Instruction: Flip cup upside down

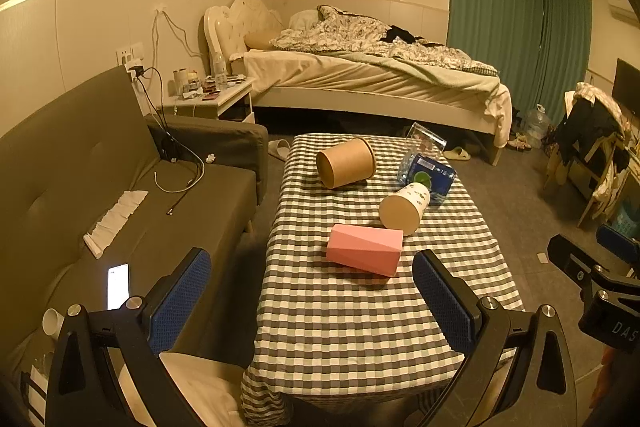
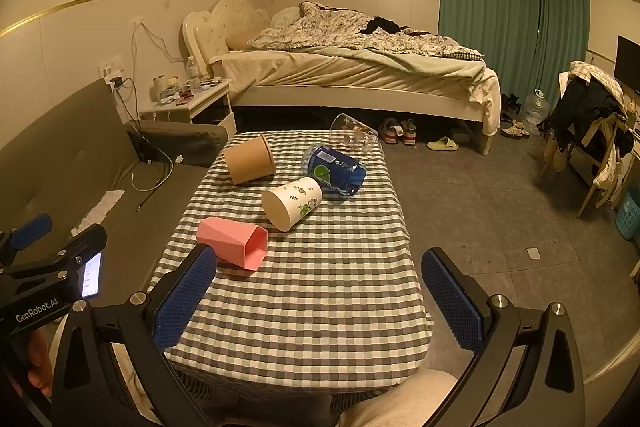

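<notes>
Several cups lie on their sides on the checked tablecloth (image 1: 344, 323) (image 2: 320, 291). A pink faceted cup (image 1: 364, 249) (image 2: 234, 237) lies nearest. Behind it lie a white cup with green leaves (image 1: 404, 207) (image 2: 292, 203), a brown paper cup (image 1: 346, 163) (image 2: 250, 159), a blue cup (image 1: 430, 177) (image 2: 336, 169) and a clear glass (image 1: 424, 139) (image 2: 354, 133). My left gripper (image 1: 312, 291) is open and empty above the table's near end. My right gripper (image 2: 320, 293) is open and empty, with the pink cup just beyond its left finger.
A grey sofa (image 1: 80, 163) with cables and a lit phone (image 1: 118, 285) stands left of the table. A bed (image 1: 360, 67) and nightstand (image 1: 212, 95) stand behind. A chair draped with clothes (image 2: 592, 123) stands at the right. My left gripper's body shows in the right wrist view (image 2: 44, 267).
</notes>
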Available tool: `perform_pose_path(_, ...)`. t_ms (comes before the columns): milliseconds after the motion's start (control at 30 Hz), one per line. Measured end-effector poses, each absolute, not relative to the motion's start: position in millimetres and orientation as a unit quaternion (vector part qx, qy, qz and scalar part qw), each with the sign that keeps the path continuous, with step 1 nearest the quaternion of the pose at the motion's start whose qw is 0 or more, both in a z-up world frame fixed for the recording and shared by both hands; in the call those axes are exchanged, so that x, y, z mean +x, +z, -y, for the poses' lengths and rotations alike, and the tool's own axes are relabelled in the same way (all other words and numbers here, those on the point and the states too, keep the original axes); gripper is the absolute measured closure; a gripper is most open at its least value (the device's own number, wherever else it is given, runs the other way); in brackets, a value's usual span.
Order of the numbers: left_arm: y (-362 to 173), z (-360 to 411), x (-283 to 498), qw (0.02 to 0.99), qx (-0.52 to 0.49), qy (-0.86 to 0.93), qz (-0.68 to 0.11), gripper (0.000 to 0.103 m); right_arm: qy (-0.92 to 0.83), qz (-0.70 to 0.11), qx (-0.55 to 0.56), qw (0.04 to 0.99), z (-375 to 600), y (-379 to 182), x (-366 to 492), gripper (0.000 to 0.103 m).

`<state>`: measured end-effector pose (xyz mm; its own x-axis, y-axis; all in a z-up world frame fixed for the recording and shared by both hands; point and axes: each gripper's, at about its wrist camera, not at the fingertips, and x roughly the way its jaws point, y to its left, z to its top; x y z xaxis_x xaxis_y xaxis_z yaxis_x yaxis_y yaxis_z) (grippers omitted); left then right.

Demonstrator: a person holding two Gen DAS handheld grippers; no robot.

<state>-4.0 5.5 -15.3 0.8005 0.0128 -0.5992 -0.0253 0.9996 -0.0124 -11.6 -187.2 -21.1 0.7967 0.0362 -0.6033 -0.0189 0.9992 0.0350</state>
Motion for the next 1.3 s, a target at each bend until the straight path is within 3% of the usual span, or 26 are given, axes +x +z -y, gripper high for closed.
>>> perform_pose_path(1300,-18.0,-3.0,-2.8,0.948,-0.011,0.010,-0.319,0.000,0.017,-0.320,0.009,0.947,184.8,-18.5,-6.9,0.000)
